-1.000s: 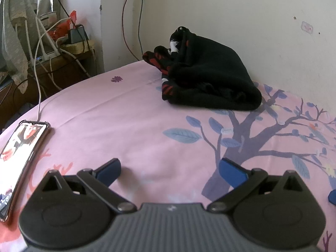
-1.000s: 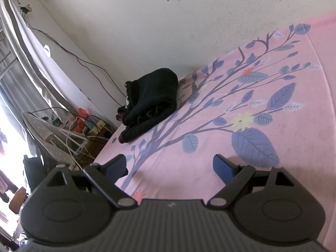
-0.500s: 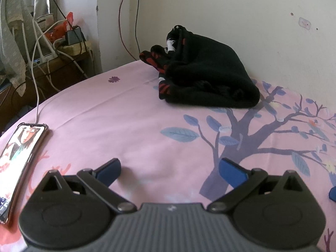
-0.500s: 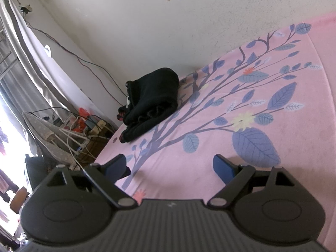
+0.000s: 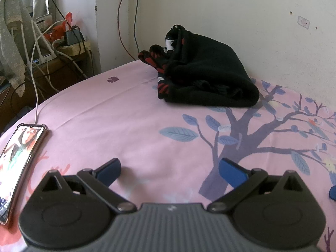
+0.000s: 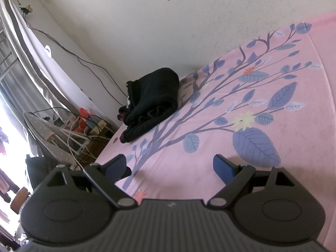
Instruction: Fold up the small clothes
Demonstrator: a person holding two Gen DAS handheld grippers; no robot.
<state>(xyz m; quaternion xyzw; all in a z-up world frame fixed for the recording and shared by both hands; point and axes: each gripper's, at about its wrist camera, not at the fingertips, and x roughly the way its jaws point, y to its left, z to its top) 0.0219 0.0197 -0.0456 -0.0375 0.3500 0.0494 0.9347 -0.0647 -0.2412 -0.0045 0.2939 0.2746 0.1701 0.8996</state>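
The black garment [image 5: 205, 75] lies bundled at the far edge by the wall, seemingly folded and set aside. The left gripper [image 5: 170, 166] and right gripper [image 6: 170, 164] hover near, spread and empty

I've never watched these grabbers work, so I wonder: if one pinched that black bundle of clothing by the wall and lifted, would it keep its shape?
Probably not. The black bundle sags in soft rounded folds, so it looks floppy and would likely unfurl. It seems light, and unlikely to slide on the pink sheet.

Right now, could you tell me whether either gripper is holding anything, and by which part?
Nothing is held. The left gripper and right gripper are both open over the pink sheet, apart from the black garment.
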